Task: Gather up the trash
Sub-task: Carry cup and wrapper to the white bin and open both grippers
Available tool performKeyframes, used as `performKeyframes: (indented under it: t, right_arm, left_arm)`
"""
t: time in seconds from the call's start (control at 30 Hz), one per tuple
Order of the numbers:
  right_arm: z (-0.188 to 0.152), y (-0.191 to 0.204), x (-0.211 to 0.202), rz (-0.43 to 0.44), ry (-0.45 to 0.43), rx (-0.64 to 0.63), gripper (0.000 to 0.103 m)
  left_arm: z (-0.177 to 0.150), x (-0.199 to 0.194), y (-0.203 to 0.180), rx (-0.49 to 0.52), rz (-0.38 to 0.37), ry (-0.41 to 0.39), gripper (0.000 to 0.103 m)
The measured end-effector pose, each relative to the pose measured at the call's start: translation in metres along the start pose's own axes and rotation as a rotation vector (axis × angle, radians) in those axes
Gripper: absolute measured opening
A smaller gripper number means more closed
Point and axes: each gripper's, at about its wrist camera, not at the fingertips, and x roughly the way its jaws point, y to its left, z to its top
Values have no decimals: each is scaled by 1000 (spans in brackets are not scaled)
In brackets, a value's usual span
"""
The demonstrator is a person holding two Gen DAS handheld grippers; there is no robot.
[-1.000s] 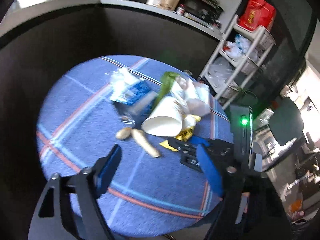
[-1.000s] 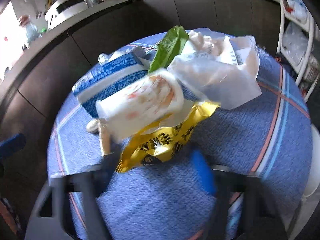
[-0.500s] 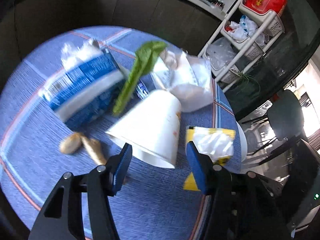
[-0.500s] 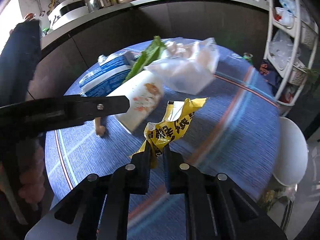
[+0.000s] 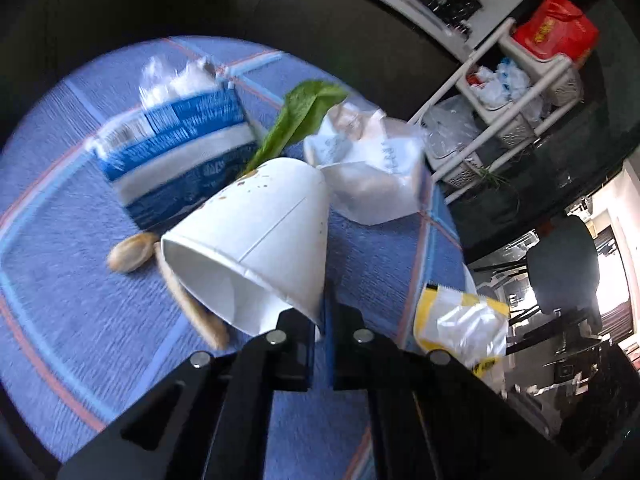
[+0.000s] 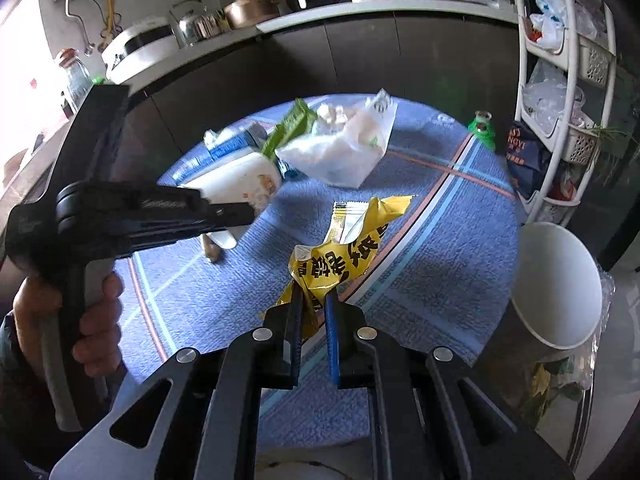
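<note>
My left gripper (image 5: 320, 320) is shut on the rim of a white paper cup (image 5: 256, 240) lying on its side on the round blue table (image 5: 80, 320). In the right wrist view the left gripper (image 6: 244, 214) and the cup (image 6: 240, 180) show at the left. My right gripper (image 6: 314, 300) is shut on a yellow snack wrapper (image 6: 344, 256) and holds it above the table; the wrapper also shows in the left wrist view (image 5: 460, 320). A blue and white carton (image 5: 180, 148), a green leaf (image 5: 296, 120), a white plastic bag (image 5: 368, 176) and brown peel pieces (image 5: 132, 256) lie behind.
A white bin (image 6: 556, 284) with a plastic liner stands to the right of the table. A white shelf rack (image 6: 560, 80) stands behind it. A green bottle (image 6: 482, 128) sits at the table's far edge. A dark counter (image 6: 320, 40) runs behind.
My left gripper has closed on the paper cup's rim. My right gripper has lifted the yellow wrapper toward the right side of the table.
</note>
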Motion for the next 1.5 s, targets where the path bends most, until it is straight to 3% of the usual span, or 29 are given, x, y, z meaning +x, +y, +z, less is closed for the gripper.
performKeyframes:
  t: [0.2,0.37,0.6,0.73,0.87,1.1,1.2,1.23,1.27,1.4,1.47,1.5]
  right_arm:
    - [-1,-31,-34,1,-79,89,9]
    - [-14,-89,-51,-25,-107,233,9]
    - [-42,-175,-47,-87,-117,417,10]
    - [-52,-212,-38,-109,-112,469,10]
    - [-58,-245,-25,-114,-112,520,10]
    - [-62,-275,-1,-114,-79,543,11]
    - [-64,-281,8,-114,-64,545,14]
    - [-65,-283,9,-117,-64,545,20]
    - [-67,-285,11,-122,-64,545,23]
    - [-68,-286,11,-150,-67,513,30]
    - [-67,-283,7,-164,-79,488,37]
    - [-66,-279,4,-174,-93,469,48]
  left_arm:
    - [-6,-45,-59,163,-57,-43,5]
    - [-9,-36,-119,294,-153,13,5]
    - [-14,26,-200,452,-244,156,5]
    - [-11,75,-232,478,-276,252,5]
    - [-9,121,-258,493,-275,328,6]
    - [-23,191,-283,552,-196,435,6]
    - [-28,207,-284,570,-171,460,6]
    - [-28,213,-285,576,-164,464,7]
    - [-28,219,-287,581,-154,462,9]
    - [-25,215,-293,600,-127,404,47]
    - [-21,207,-295,603,-126,371,54]
    - [-21,202,-295,603,-128,360,59]
